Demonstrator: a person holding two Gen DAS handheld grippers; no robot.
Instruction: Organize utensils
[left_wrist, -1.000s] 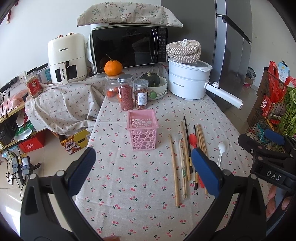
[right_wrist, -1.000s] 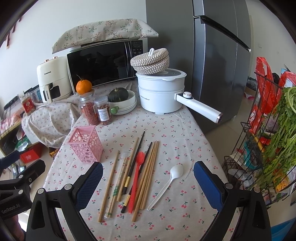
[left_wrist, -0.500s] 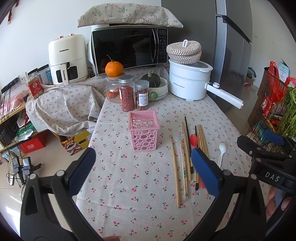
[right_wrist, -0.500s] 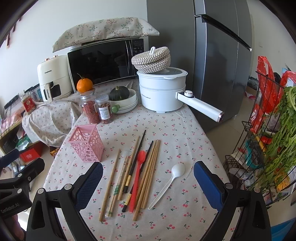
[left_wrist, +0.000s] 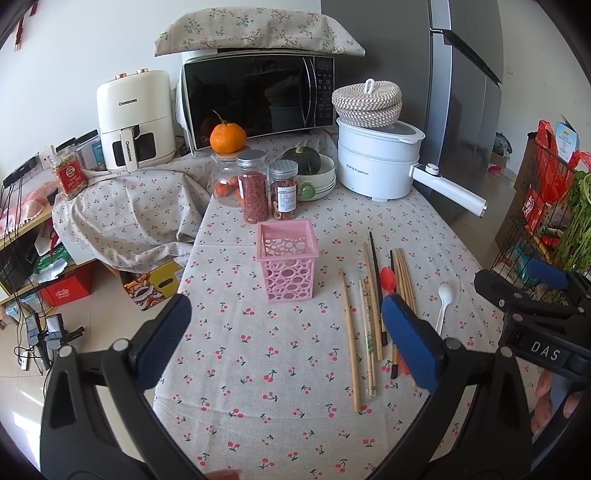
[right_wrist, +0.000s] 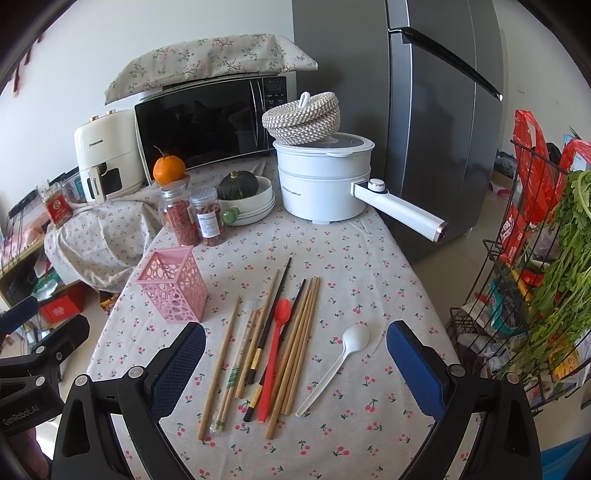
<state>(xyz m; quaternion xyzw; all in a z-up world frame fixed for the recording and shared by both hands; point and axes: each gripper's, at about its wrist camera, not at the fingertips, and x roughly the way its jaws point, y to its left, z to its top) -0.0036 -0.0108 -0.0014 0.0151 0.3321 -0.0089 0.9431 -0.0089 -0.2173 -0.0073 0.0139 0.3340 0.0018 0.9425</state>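
Two grippers, both yours: left gripper (left_wrist: 284, 339) and right gripper (right_wrist: 295, 369), each spread wide, holding nothing, above the tabletop (right_wrist: 369, 280). Chopsticks (right_wrist: 295, 343), red spoon (right_wrist: 275, 350) and white spoon (right_wrist: 340, 362) lie loose beside the upright pink basket (right_wrist: 173, 284).

We see our left black plastic two-finger gripper (left_wrist: 286, 343) with ridged blue rubber pads (left_wrist: 410, 343) and silver screws at the joints. Our right black plastic gripper (right_wrist: 295, 363), built alike, carries white "DAS" lettering beside the pads; the left one's body reads "GenRobot.AI".
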